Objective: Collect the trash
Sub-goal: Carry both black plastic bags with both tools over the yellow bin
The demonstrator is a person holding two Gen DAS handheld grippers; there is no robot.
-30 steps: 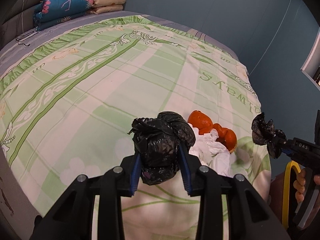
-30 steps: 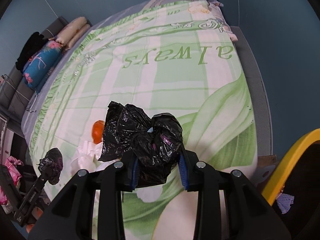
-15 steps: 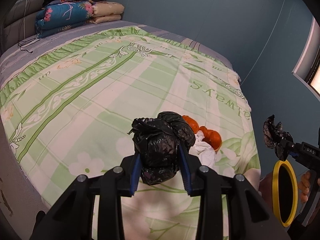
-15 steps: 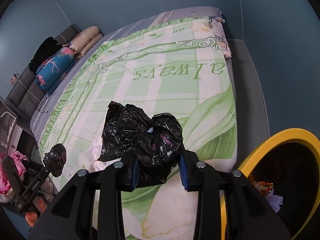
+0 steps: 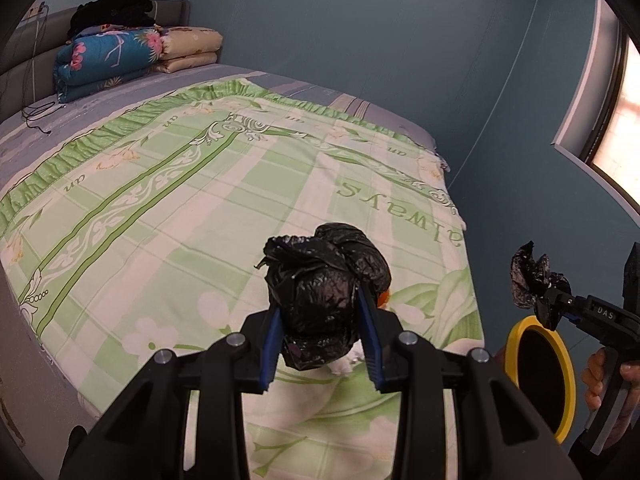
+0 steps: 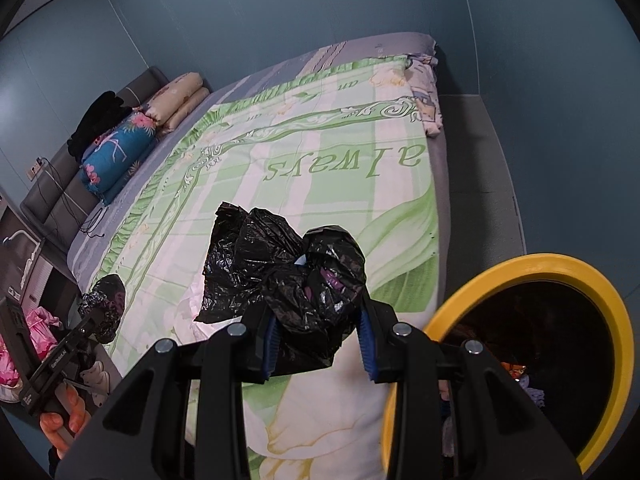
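My left gripper (image 5: 322,344) is shut on a knotted black plastic bag (image 5: 324,292), held above the near end of the bed. An orange scrap (image 5: 383,298) and white tissue (image 5: 344,362) peek out from behind that bag on the bedspread. My right gripper (image 6: 318,340) is shut on a second crumpled black bag (image 6: 288,276), close to the left of a yellow-rimmed bin (image 6: 560,264). In the left wrist view the right gripper (image 5: 550,306) with its bag (image 5: 530,276) hangs over the bin (image 5: 516,344). The left gripper (image 6: 90,320) shows at lower left in the right wrist view.
A green and white bedspread (image 5: 180,200) covers the bed. Folded quilts and pillows (image 5: 112,56) are stacked at its head. Blue walls enclose the room, with a window (image 5: 624,120) on the right. Pink bags (image 6: 24,336) lie on the floor beside the bed.
Both grippers have risen and drawn back from the bed with their bags. The yellow bin has come into fuller view, and the orange scraps are now mostly hidden behind the left bag.
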